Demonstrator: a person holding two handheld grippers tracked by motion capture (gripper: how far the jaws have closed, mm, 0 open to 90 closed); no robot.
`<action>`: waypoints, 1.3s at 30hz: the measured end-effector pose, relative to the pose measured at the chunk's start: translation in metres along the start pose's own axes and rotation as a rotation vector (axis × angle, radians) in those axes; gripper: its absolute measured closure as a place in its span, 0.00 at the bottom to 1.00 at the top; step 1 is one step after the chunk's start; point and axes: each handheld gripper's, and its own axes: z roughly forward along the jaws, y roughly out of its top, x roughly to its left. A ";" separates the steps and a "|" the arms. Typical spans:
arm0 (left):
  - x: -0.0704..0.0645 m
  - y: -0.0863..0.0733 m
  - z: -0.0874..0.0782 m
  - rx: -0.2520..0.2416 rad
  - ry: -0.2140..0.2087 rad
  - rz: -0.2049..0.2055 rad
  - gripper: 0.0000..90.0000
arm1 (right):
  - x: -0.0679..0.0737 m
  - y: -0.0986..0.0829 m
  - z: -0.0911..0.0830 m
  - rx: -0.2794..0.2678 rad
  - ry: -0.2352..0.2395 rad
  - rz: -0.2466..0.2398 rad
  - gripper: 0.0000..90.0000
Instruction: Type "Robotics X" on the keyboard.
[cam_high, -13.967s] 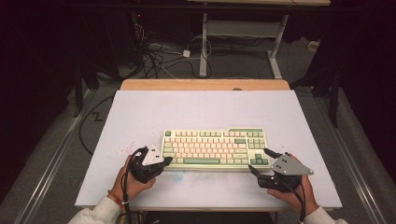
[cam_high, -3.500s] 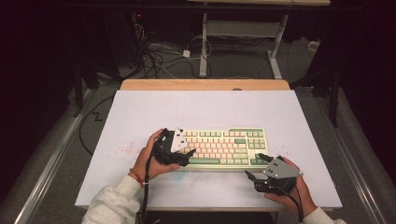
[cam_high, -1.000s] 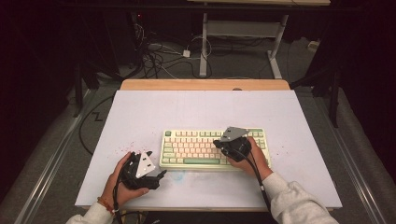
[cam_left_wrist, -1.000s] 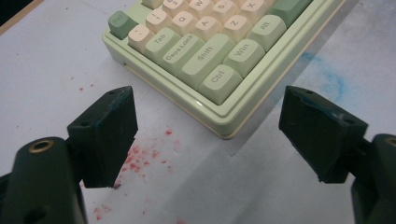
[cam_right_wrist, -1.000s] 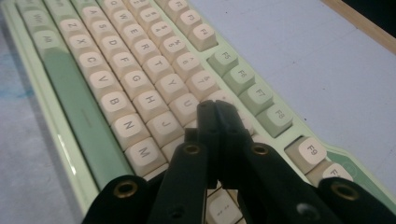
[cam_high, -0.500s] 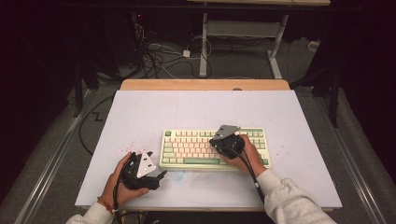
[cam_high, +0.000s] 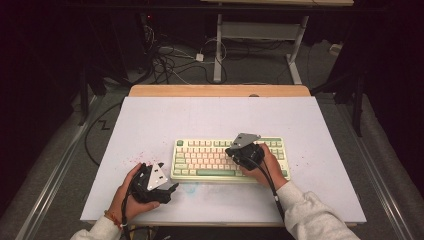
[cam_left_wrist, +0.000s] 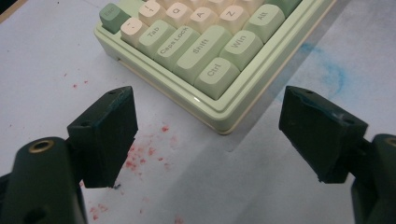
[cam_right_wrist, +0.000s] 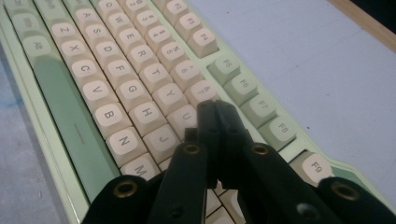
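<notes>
While the right gripper hovers with closed jaws over the keys, the keyboard lies flat near the front of the bench.
It looks rigid and fairly weighty, with a smooth plastic case that could slide on the bench; its keycaps likely give under a light tap, so pressing straight down on one cap suits it better than gripping, while lifting would call for the case's long edges. The right jaws are shut together, holding nothing, tips above the U and 7 keys; whether they touch is unclear. The left gripper rests near the front-left corner by Ctrl, its jaws wide open and empty.
</notes>
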 end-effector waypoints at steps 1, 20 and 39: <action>0.000 0.000 0.000 0.000 -0.001 -0.001 0.20 | -0.001 0.000 -0.002 -0.009 0.000 0.002 1.00; 0.000 0.000 0.001 0.012 0.008 0.000 0.21 | 0.000 0.000 -0.030 -0.133 -0.016 0.002 0.65; -0.001 0.001 0.000 0.011 0.007 0.006 0.21 | 0.003 -0.017 -0.065 -0.229 -0.117 0.017 0.32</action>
